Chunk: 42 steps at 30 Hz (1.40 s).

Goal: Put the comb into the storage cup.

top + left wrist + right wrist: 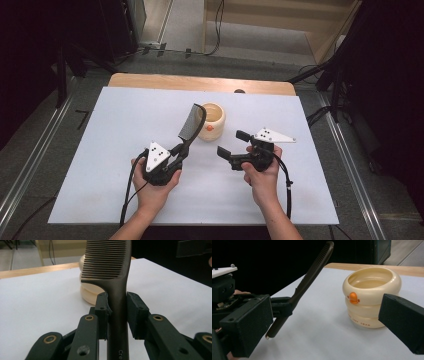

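Brown comb (190, 121) clamped by handle in left gripper (178, 149), lifted off desk (100, 150), head beside cream cup (212, 121); right gripper (231, 145) wide, empty; drop into cup likely remains.

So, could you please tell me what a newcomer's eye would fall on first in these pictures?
The dark brown plastic comb stands out, clamped by its handle in the left gripper and raised over the white table. Just beyond it sits a cream ribbed cup with an orange knob. The right gripper hangs open nearby.
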{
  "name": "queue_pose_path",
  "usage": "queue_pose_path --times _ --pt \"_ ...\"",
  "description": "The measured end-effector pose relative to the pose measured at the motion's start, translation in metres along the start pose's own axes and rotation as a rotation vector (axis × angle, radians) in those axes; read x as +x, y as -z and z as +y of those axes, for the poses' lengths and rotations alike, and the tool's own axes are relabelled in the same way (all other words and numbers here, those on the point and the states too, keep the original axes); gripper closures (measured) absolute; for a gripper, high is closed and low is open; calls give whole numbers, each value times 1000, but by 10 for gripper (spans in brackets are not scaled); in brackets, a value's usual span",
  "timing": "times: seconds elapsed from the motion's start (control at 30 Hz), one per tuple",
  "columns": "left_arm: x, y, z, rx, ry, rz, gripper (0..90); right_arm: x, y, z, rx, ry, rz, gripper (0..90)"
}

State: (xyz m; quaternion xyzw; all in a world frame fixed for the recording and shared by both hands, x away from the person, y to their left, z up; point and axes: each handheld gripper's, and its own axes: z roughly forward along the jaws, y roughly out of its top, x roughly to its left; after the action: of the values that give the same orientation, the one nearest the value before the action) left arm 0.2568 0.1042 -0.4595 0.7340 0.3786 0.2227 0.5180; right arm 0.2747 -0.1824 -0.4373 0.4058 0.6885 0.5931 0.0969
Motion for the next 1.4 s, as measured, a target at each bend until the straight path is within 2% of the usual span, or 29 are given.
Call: queue_pose_path --times 0.13,0.27,0.43,0.57,0.67,0.77,0.9,1.0,1.03,1.07,1.1,1.2,1.3,1.4 --pt "-6 -1 -3 -2 -13 -17 727 3 -3 -1 15 -12 2 0" --pt "-9 -4 -7 10 -26 -36 727 4 -4 -2 0 -35 -41 109" --pt "-14 -5 -11 10 -37 -54 727 4 -8 -5 22 -37 -56 124" --pt "-19 -6 -12 7 -56 -67 727 5 -10 -7 17 -55 -96 250" --pt "-22 -6 -13 10 -67 -73 727 9 -8 -9 -23 -21 -138 367" --pt "-25 -7 -15 8 -78 -78 727 9 -8 -11 -38 -30 -118 427" --pt "-29 -7 -16 5 -91 -88 727 7 -8 -14 -39 -44 -119 467" --pt "-32 -6 -17 -4 -100 -98 727 4 -8 -16 -32 -125 -77 525" --pt "-33 -6 -17 -5 -103 -103 727 4 -8 -16 -32 -125 -77 525" --pt "-34 -6 -17 -6 -105 -104 727 3 -7 -17 -33 -173 -46 547" --pt "-35 -6 -17 -10 -107 -108 727 2 -7 -17 -30 -187 -38 550" --pt "-36 -6 -18 -13 -115 -118 727 2 -6 -16 -22 -202 -29 581" --pt "-38 -7 -19 -17 -124 -124 727 2 -5 -16 -18 -230 10 614" --pt "-41 -7 -20 -25 -130 -140 727 2 -6 -17 -13 -236 23 628"
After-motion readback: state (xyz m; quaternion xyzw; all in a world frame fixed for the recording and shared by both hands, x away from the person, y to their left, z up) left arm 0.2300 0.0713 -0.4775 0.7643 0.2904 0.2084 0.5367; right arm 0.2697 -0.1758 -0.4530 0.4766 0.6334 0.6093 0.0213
